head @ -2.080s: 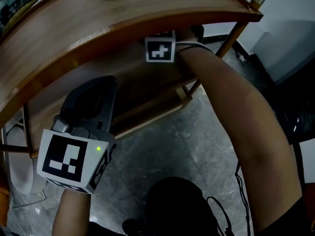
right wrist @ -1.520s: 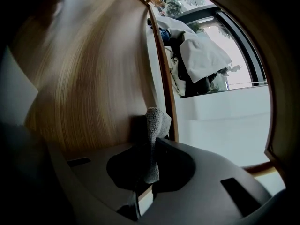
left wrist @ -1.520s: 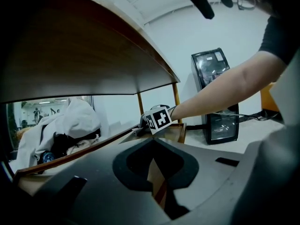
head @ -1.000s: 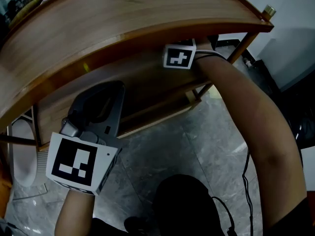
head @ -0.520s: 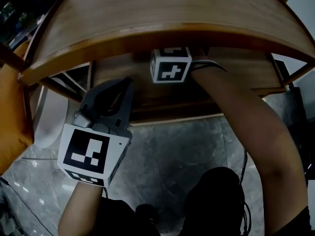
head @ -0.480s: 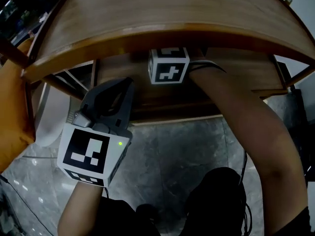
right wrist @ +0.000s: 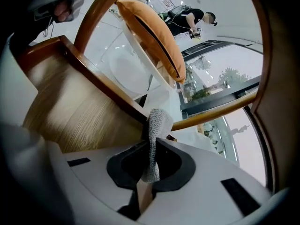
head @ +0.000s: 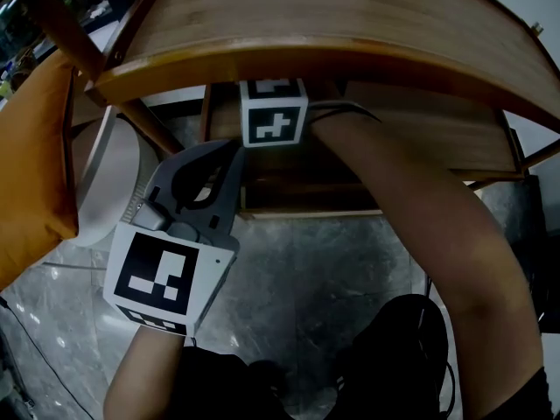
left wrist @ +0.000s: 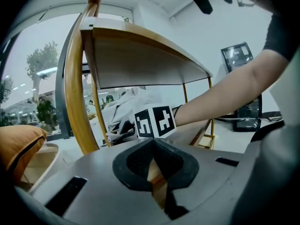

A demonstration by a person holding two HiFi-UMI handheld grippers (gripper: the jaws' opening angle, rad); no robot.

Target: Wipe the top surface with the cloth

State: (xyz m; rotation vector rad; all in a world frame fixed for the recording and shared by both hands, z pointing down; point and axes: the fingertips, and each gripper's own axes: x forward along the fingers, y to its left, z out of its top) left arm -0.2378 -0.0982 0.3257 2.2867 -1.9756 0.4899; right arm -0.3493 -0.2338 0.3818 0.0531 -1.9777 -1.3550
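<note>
The round wooden table top (head: 332,16) fills the upper head view. My right gripper reaches beneath it over the lower shelf (head: 429,134), and only its marker cube (head: 273,112) shows there. In the right gripper view my right gripper (right wrist: 151,156) is shut on a grey knitted cloth (right wrist: 154,130), which stands up from the jaws above the shelf's wood (right wrist: 70,111). My left gripper (head: 226,154) hangs in front of the table at the left, below the top's rim. Seen from its own camera, the left gripper (left wrist: 152,156) is shut with nothing in it.
An orange cushion (head: 31,156) and a white round seat (head: 109,182) stand left of the table. Slanted wooden legs (head: 144,121) run down at the left. A grey marble floor (head: 324,269) lies below. A person (right wrist: 190,18) stands far off in the right gripper view.
The right gripper's cube has slid left under the top, along the lower shelf. The head view has swung, bringing the cushion and white seat in. The left gripper stays low and shut.
</note>
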